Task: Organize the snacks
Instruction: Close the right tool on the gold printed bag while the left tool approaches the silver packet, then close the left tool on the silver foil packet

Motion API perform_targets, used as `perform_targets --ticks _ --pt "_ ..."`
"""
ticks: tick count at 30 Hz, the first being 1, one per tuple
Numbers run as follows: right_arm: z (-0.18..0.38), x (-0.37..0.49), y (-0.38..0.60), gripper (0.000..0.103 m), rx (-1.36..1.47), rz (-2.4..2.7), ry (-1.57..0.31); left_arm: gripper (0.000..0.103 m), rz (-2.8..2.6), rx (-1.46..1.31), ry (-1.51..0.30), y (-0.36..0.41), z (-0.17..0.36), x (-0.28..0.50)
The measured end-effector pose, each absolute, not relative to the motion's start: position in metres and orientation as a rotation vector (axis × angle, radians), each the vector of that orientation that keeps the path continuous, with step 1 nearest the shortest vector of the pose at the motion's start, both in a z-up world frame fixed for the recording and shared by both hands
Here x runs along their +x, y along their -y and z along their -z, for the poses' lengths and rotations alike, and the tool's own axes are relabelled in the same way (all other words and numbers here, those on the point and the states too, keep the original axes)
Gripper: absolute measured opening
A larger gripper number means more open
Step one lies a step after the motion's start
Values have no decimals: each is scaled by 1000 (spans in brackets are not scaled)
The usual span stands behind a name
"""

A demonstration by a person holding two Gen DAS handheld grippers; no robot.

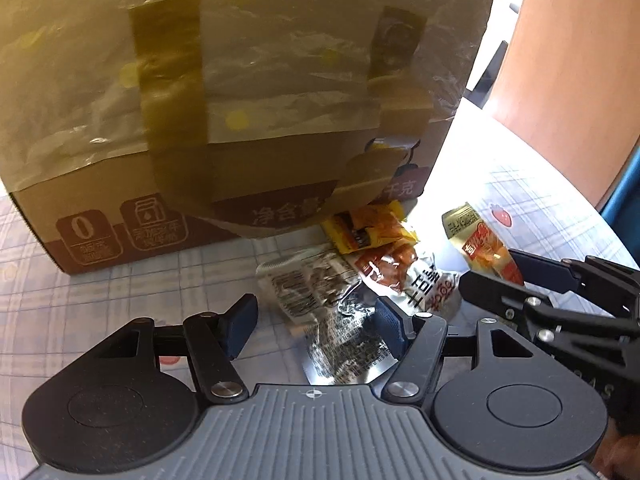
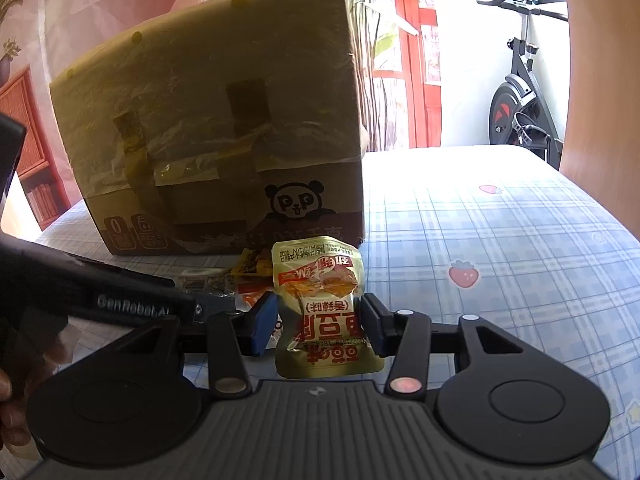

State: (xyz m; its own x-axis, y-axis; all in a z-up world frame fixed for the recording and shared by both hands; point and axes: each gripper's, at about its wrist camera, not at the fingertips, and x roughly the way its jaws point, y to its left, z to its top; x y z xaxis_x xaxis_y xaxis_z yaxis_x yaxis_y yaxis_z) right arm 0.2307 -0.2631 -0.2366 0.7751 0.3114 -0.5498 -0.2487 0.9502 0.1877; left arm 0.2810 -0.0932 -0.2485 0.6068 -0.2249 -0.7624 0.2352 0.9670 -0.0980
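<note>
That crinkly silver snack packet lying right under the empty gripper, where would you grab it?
I'd take the silver packet across its narrow width near the middle, coming down from above with the left gripper, whose open jaws already straddle it. It lies flat on the tablecloth, partly under the red packet, so avoid that far end.

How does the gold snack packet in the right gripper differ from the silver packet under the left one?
The gold packet is clamped between the right gripper fingers and lifted; the silver packet lies on the table, with the left gripper open above it. The gold one has a red and orange print; the silver one shows black text on shiny foil. The gold one looks smooth, the silver one crumpled. Both are small sealed snack packets near the cardboard box.
</note>
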Motion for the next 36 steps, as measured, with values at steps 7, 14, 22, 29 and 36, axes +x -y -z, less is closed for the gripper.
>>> perform_targets --ticks 7,14,22,29,36 --pt "239 229 260 48 119 -308 -618 66 309 22 -890 66 247 267" --pt "243 231 258 48 119 -308 -629 63 351 29 -898 50 246 262" --pt "244 231 261 48 130 -306 -629 68 432 58 -874 62 241 267" --pt "245 232 261 48 140 -306 -631 72 513 169 -871 73 247 279" --pt "245 234 259 48 136 -310 -636 72 539 235 -839 78 252 278"
